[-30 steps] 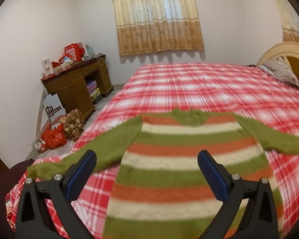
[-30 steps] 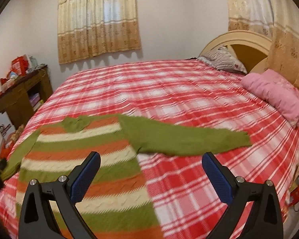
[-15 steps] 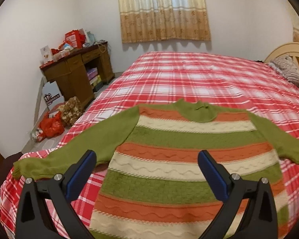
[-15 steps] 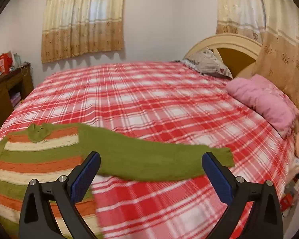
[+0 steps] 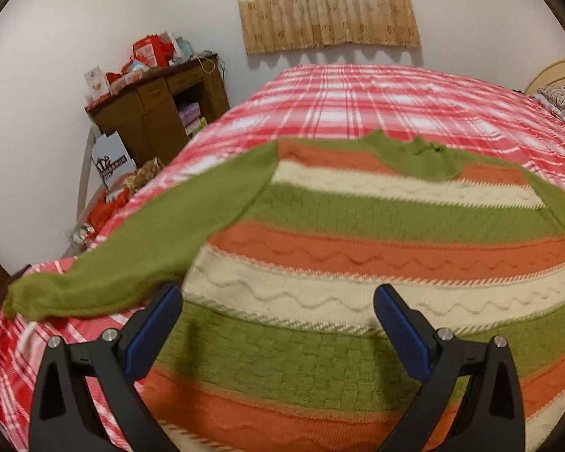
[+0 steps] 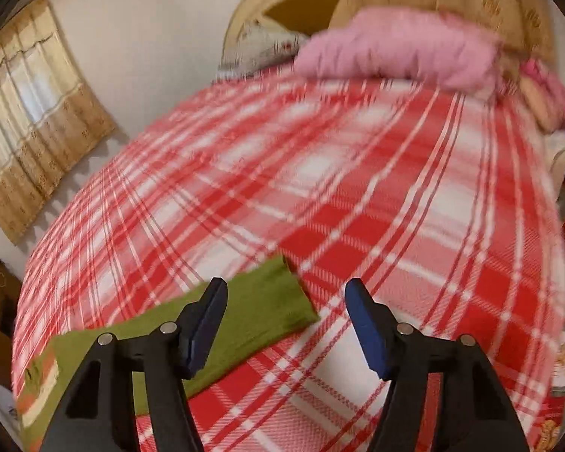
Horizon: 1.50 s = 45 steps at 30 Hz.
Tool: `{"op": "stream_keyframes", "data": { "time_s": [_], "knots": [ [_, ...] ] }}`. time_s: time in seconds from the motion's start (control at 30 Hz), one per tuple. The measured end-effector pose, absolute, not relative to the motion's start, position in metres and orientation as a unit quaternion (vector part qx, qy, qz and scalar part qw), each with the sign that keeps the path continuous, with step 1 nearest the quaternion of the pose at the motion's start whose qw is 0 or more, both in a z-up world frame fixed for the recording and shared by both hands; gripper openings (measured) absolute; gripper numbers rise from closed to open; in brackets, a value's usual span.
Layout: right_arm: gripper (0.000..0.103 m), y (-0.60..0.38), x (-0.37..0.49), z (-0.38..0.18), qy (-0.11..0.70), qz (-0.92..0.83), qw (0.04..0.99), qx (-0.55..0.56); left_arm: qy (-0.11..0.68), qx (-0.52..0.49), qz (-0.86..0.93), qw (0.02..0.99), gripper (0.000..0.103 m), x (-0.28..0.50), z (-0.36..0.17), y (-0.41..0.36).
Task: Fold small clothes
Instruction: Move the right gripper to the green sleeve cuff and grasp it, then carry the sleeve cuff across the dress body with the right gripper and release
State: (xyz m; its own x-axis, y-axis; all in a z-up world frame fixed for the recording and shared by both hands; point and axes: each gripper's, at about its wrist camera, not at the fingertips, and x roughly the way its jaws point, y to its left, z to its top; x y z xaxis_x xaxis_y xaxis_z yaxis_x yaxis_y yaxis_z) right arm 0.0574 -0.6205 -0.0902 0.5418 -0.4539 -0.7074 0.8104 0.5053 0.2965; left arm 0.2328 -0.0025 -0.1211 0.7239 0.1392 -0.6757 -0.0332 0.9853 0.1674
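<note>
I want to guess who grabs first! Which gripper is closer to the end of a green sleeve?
Right. The right gripper hovers open right at the green sleeve cuff; the left gripper is over the striped knitted sweater's body.

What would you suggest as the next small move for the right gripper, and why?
Probably ease the right gripper down and slightly left to straddle the sleeve cuff. Its jaws are open and empty, and the green cuff lies flat on the plaid bedspread just ahead of the left finger, with the sweater spread unfolded.
</note>
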Motion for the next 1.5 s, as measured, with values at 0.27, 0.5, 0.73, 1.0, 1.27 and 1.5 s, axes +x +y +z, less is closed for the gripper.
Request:
{"op": "stream_keyframes", "data": {
  "time_s": [0.27,0.5,0.73,1.0,1.27,1.5],
  "knots": [
    [0.066,-0.614,0.098,-0.121,0.34,-0.392,0.811,0.272,0.365,0.11,0.048,0.923,0.103,0.225,-0.132,-0.018],
    [0.011,-0.598,0.113,-0.12,0.368,-0.368,0.829,0.203,0.363,0.12,0.055,0.922,0.103,0.227,-0.134,-0.022],
    [0.009,-0.583,0.113,-0.103,0.336,-0.339,0.845,0.24,0.369,0.105,0.046,0.922,0.103,0.232,-0.136,-0.018],
    [0.009,-0.5,0.141,-0.045,0.297,-0.228,0.897,0.234,0.381,0.074,0.03,0.921,0.103,0.234,-0.138,-0.012],
    [0.009,-0.371,0.205,-0.012,0.295,-0.072,0.929,0.211,0.393,0.058,0.015,0.918,0.103,0.235,-0.134,-0.003],
    [0.009,-0.283,0.247,-0.019,0.304,0.016,0.929,0.21,0.372,0.08,0.049,0.924,0.103,0.217,-0.119,0.032]
  ]
}}
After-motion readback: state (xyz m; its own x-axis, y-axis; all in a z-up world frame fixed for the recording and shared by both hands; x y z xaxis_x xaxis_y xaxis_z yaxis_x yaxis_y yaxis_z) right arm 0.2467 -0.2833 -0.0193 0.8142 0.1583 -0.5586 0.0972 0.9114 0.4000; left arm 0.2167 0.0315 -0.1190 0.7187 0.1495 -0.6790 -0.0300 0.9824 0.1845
